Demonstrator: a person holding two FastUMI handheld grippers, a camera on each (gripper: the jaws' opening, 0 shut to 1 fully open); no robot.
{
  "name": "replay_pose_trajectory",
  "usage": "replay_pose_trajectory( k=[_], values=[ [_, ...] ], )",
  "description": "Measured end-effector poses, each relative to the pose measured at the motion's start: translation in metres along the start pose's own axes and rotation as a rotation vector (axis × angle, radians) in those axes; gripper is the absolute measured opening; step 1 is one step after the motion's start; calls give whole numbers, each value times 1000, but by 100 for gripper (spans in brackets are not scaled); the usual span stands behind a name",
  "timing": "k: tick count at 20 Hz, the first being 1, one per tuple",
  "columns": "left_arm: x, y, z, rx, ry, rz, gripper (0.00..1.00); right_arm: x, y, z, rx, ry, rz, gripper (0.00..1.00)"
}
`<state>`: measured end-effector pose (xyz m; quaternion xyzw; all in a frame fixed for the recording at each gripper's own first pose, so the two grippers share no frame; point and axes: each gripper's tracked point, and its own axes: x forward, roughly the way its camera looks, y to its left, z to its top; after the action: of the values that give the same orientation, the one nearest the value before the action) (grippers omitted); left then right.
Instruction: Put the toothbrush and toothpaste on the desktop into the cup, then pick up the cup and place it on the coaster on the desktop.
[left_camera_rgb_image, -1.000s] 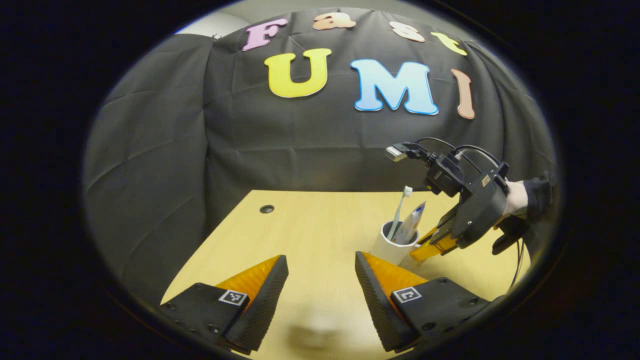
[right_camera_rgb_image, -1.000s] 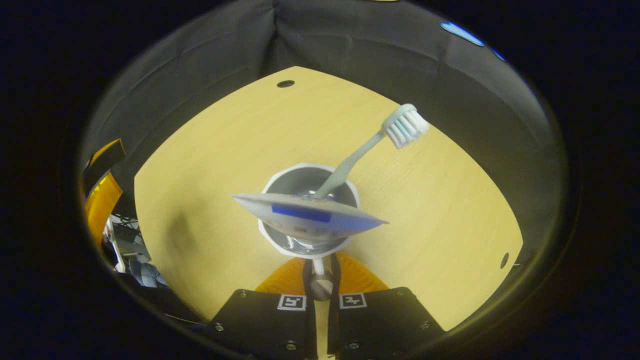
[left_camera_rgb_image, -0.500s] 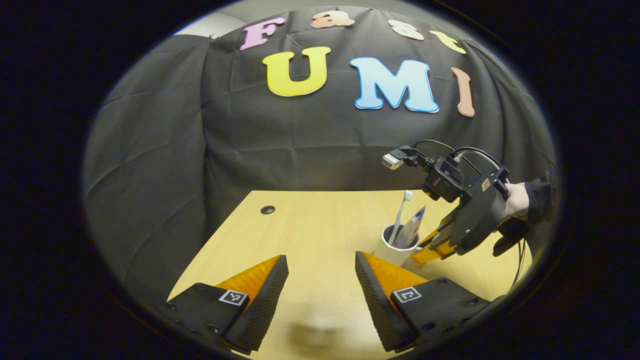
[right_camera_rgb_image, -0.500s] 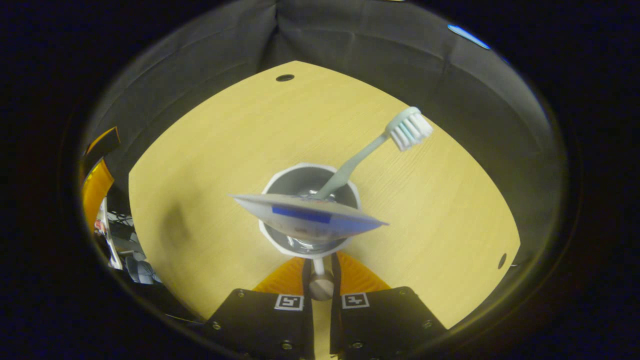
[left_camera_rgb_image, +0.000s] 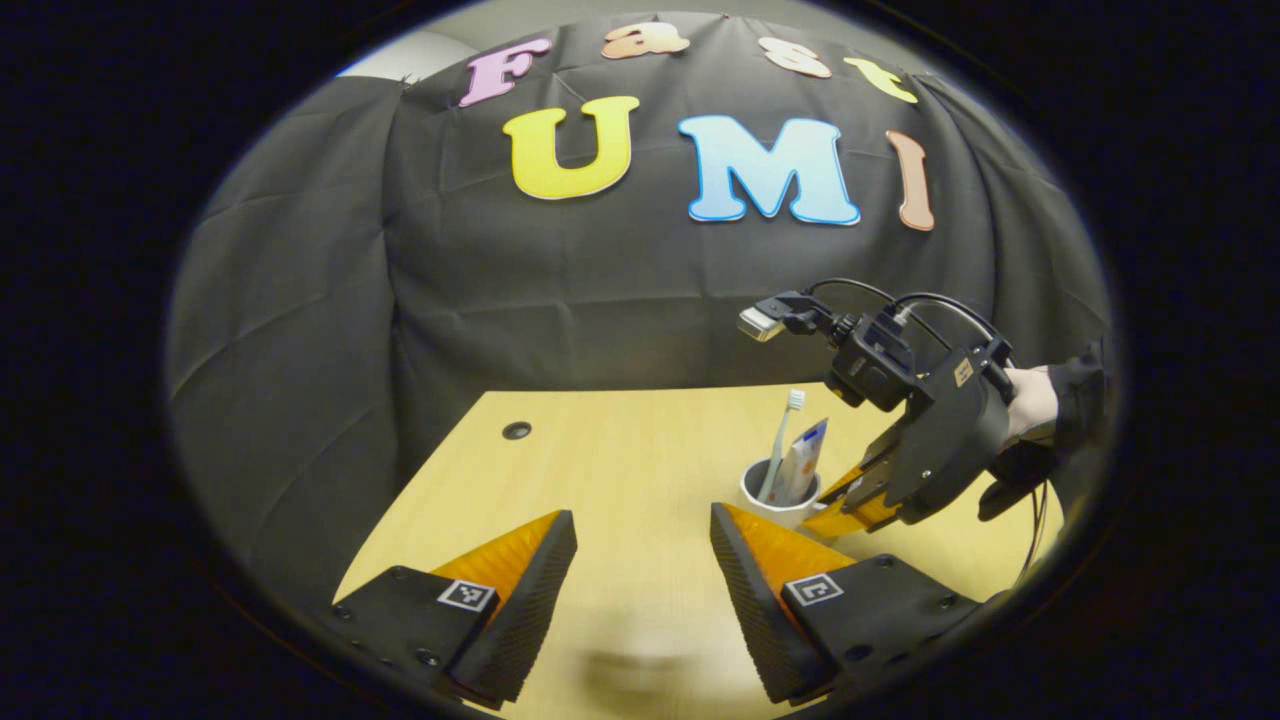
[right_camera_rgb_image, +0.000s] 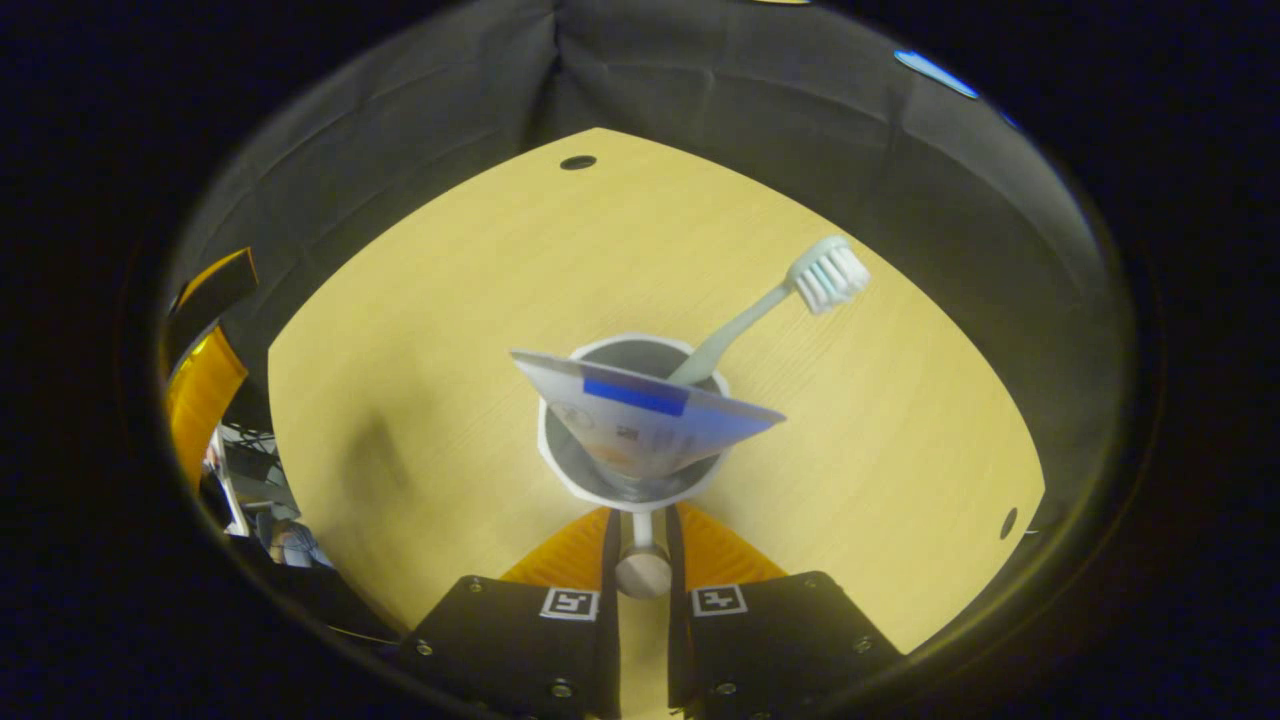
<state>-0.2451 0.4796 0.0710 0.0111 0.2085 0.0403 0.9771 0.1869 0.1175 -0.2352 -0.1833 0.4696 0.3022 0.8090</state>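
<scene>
A white cup (right_camera_rgb_image: 548, 452) holds a pale green toothbrush (right_camera_rgb_image: 770, 300) and a toothpaste tube (right_camera_rgb_image: 640, 420), both leaning out over the rim. My right gripper (right_camera_rgb_image: 640, 522) is shut on the cup's handle (right_camera_rgb_image: 642, 568), with the orange fingers pressing it from both sides. In the left gripper view the same cup (left_camera_rgb_image: 768, 508) hangs low over the wooden desk (left_camera_rgb_image: 620, 470), with the toothbrush (left_camera_rgb_image: 781, 440) and the tube (left_camera_rgb_image: 802, 465) upright in it and the right gripper (left_camera_rgb_image: 850, 500) at its right side. My left gripper (left_camera_rgb_image: 640, 570) stands open and holds nothing.
A hand in a dark sleeve (left_camera_rgb_image: 1030, 400) holds the right gripper. The desk has a cable hole at its far left (left_camera_rgb_image: 517, 430) and another near the right edge (right_camera_rgb_image: 1008, 521). Black cloth walls close the desk in behind and on both sides.
The right gripper has carried the cup a little to the left and farther from the left gripper. The tube now shows more of its face in the right gripper view.
</scene>
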Motion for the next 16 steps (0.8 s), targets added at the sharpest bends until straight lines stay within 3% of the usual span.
replay_pose_trajectory(
  k=[16],
  values=[
    [7, -25, 5, 2, -6, -41, 90, -18, -6, 9, 15, -57, -12, 27]
  ],
)
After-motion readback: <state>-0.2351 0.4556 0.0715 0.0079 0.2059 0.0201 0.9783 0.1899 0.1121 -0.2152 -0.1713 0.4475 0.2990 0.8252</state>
